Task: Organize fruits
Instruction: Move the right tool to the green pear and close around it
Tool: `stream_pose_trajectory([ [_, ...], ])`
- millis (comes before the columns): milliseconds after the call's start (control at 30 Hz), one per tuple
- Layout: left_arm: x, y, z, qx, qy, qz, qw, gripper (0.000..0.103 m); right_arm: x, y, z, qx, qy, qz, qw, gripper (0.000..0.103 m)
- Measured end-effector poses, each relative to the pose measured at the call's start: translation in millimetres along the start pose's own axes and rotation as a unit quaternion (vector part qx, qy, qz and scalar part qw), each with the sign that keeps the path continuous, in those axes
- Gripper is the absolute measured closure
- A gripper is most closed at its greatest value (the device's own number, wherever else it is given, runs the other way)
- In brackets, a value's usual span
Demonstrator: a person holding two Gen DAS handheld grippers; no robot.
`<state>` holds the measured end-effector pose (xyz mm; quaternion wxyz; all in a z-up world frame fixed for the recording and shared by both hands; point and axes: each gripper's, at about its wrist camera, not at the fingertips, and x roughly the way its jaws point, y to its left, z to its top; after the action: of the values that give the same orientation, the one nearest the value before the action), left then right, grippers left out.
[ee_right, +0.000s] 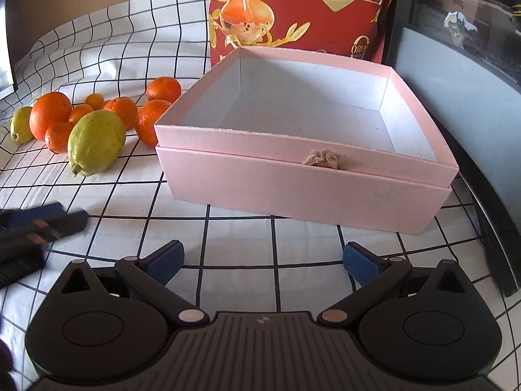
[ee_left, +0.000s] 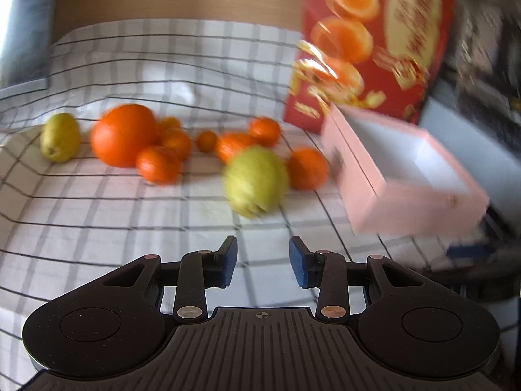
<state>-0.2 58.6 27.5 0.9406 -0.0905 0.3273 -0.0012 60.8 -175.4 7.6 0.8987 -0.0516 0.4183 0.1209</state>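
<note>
A pile of fruit lies on the checked cloth: a large orange (ee_left: 123, 134) (ee_right: 49, 114), several small mandarins (ee_left: 158, 164) (ee_right: 123, 110), a big green guava (ee_left: 255, 181) (ee_right: 96, 141) and a small green one (ee_left: 60, 137) (ee_right: 20, 124). An open, empty pink box (ee_right: 306, 176) (ee_left: 400, 192) stands to the right of the fruit. My left gripper (ee_left: 263, 262) is open and empty, just short of the big guava; it also shows at the left edge of the right wrist view (ee_right: 39, 224). My right gripper (ee_right: 263, 265) is open wide and empty in front of the box.
A red food package (ee_left: 368, 42) (ee_right: 302, 9) stands behind the box. A dark appliance (ee_right: 462, 75) borders the table on the right. The checked cloth (ee_right: 234, 247) covers the table, rumpled at the back left.
</note>
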Motion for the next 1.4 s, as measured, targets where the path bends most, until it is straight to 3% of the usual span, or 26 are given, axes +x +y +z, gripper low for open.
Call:
stream_pose_trajectory([
  [67,-6,22,10,-0.026,0.005,0.004,0.9997,0.063,-1,6,6,-0.022,0.024,0.018,0.999,0.000],
  [133,-7,44,17,-0.047,0.023,0.013,0.9986,0.064,-6,20,10,-0.046,0.035,0.036,0.998,0.008],
  [233,-9,70,22,-0.064,0.046,0.020,0.9967,0.064,-22,51,9,-0.087,-0.002,0.050,0.995,0.011],
  [367,-21,93,23,-0.078,0.037,0.041,0.9954,0.064,-41,90,15,-0.127,-0.077,0.050,0.988,0.011],
  [533,-31,121,14,-0.125,0.038,0.051,0.9901,0.064,-32,131,39,-0.167,-0.098,0.048,0.980,0.011],
  [667,-40,127,7,-0.127,0.040,0.054,0.9896,0.064,-7,156,56,-0.186,-0.112,0.021,0.976,0.011],
  [867,-50,133,-3,-0.132,0.041,0.052,0.9890,0.064,26,182,59,-0.221,-0.092,-0.007,0.971,0.014],
  [1033,-50,136,-7,-0.137,0.042,0.052,0.9883,0.064,34,181,54,-0.209,-0.069,-0.021,0.975,0.022],
  [1067,-49,136,-8,-0.137,0.043,0.051,0.9883,0.064,34,179,53,-0.205,-0.063,-0.021,0.977,0.028],
  [1100,-48,135,-8,-0.135,0.045,0.051,0.9885,0.064,35,177,53,-0.201,-0.054,-0.018,0.978,0.041],
  [1167,-45,132,-9,-0.131,0.049,0.047,0.9890,0.064,31,172,53,-0.190,-0.046,0.000,0.981,0.047],
  [1400,-35,118,-7,-0.113,0.056,0.026,0.9917,0.064,2,153,39,-0.171,-0.023,0.038,0.984,0.050],
])
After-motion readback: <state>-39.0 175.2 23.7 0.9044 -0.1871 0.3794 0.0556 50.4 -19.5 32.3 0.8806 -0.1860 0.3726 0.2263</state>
